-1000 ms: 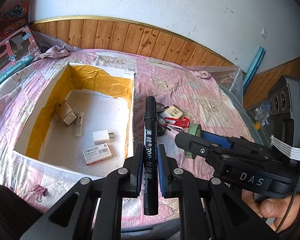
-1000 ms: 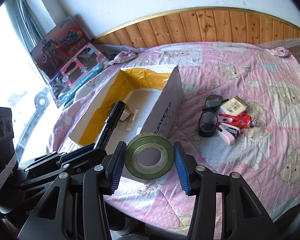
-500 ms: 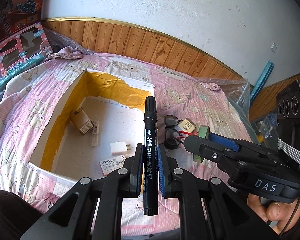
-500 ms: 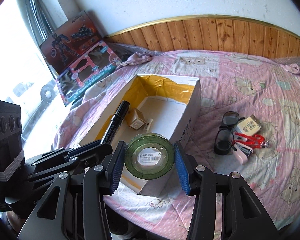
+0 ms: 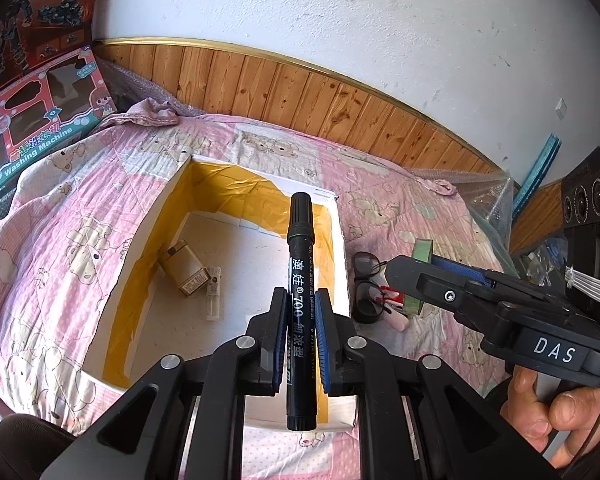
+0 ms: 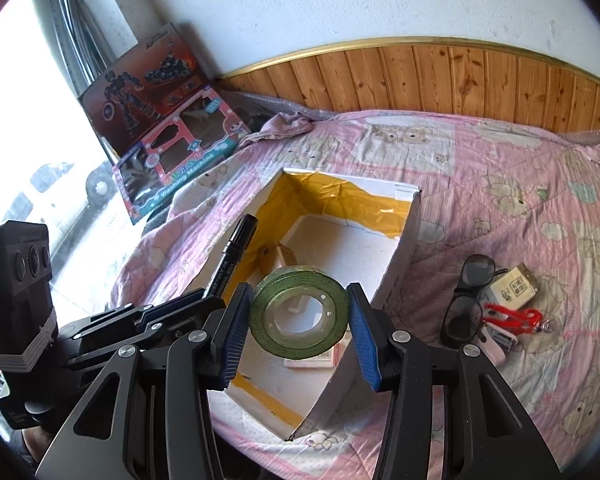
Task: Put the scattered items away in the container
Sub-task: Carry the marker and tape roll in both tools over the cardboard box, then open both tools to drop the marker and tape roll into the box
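Observation:
My left gripper (image 5: 300,312) is shut on a black marker (image 5: 300,280), held above the near part of the white cardboard box (image 5: 144,248) with yellow tape inside. My right gripper (image 6: 298,320) is shut on a green tape roll (image 6: 300,312), hanging over the box (image 6: 396,264) near its front. Inside the box lie a small brown carton (image 5: 184,268) and a small clear tube (image 5: 214,296). Still on the pink quilt to the right of the box are black glasses (image 6: 466,300), a small beige box (image 6: 514,288), a red cord (image 6: 512,316) and a pink item (image 6: 494,354).
Toy boxes (image 6: 172,144) lean at the far left by the window. A wooden wainscot (image 5: 300,92) runs behind the bed. A person's hand (image 5: 548,420) holds the right gripper. Bare quilt (image 6: 500,168) lies beyond the box.
Both grippers have moved up and over the box with their items still held; the box now sits more centred under them. The tape roll has come from beside the box wall to above its inside.

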